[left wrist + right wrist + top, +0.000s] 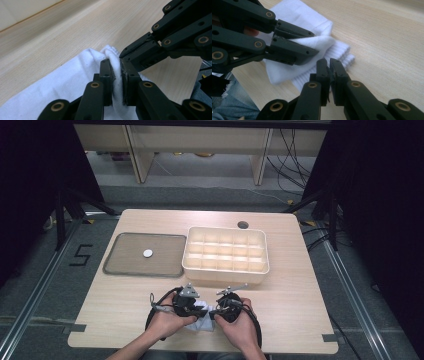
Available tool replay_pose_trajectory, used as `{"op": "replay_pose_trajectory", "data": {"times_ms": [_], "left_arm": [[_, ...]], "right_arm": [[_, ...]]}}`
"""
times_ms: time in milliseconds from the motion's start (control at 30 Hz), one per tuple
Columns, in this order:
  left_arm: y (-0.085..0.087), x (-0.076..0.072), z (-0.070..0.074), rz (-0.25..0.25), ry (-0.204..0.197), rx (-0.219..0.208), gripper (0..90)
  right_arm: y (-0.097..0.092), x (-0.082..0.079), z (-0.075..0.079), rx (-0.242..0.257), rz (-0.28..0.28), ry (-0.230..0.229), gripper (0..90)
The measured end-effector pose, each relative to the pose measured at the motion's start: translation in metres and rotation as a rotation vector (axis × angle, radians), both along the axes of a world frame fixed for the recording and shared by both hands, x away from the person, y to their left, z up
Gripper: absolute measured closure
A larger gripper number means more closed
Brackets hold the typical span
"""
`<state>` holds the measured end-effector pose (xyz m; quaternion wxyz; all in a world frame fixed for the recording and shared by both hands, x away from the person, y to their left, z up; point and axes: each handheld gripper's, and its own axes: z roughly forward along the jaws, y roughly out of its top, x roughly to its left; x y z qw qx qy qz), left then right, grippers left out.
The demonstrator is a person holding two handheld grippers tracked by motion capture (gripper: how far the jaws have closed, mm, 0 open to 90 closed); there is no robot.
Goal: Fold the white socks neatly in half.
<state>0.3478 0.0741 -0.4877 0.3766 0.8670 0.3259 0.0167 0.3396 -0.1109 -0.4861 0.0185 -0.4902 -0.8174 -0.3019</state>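
A white sock [203,323] lies crumpled on the wooden table [300,310] near its front edge, between the person's two hands. My left gripper [116,72] is shut on a raised fold of the sock [62,85], with cloth squeezed between its pads. My right gripper [329,67] hovers at the sock's ribbed cuff [342,51]. Its jaws stand almost together and I see nothing between them. In the high view the left gripper [200,310] and the right gripper [214,312] point toward each other, tips nearly meeting over the sock.
A cream box [225,276] with several empty compartments stands at mid-table. Left of it lies a grey mesh tray [125,257] with a small white disc [147,253] on it. A round cable hole [243,225] sits near the table's far edge.
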Motion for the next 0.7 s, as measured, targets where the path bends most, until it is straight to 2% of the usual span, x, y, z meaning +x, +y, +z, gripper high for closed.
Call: {"op": "replay_pose_trajectory", "data": {"times_ms": [33, 67, 100, 133, 167, 200, 300, 400, 467, 533, 567, 700], "left_arm": [[0.0, 0.0, 0.0, -0.009, 0.0, -0.001, 78.2], [-0.002, -0.002, 0.0, 0.005, 0.003, -0.027, 76.6], [-0.002, -0.002, 0.0, 0.003, 0.005, -0.031, 74.8], [-0.002, -0.002, 0.002, -0.012, 0.005, -0.034, 73.2], [-0.001, -0.002, 0.003, -0.012, 0.006, -0.043, 71.4], [-0.001, -0.003, 0.005, -0.009, 0.013, -0.058, 69.5], [0.002, -0.004, 0.01, -0.003, 0.004, -0.085, 65.8], [0.01, -0.005, 0.019, 0.013, -0.004, -0.123, 64.1], [0.014, -0.006, 0.023, 0.024, -0.013, -0.129, 63.9], [0.019, -0.006, 0.025, 0.029, -0.018, -0.113, 62.9], [0.02, -0.007, 0.024, 0.032, -0.017, -0.109, 62.5], [0.023, -0.008, 0.018, 0.036, 0.005, -0.107, 61.4]], "right_arm": [[0.0, 0.0, 0.0, 0.024, 0.007, 0.003, 86.1], [-0.001, 0.0, 0.001, -0.007, -0.005, 0.002, 85.9], [-0.002, 0.0, 0.001, 0.027, 0.01, 0.0, 85.7], [-0.003, 0.001, 0.002, 0.009, 0.013, -0.008, 85.6], [-0.003, 0.0, 0.003, 0.023, 0.003, -0.003, 85.4], [-0.004, 0.0, 0.003, 0.027, 0.011, -0.022, 85.3], [-0.006, 0.001, 0.005, 0.039, 0.012, -0.04, 84.9], [-0.009, 0.0, 0.01, 0.031, -0.011, -0.029, 84.4], [-0.01, 0.001, 0.013, 0.032, -0.009, -0.044, 84.2], [-0.01, 0.0, 0.016, 0.036, -0.031, -0.04, 83.6], [-0.012, 0.001, 0.018, 0.028, -0.022, -0.056, 83.2], [-0.009, -0.002, 0.025, 0.029, -0.042, -0.069, 81.2]]}}
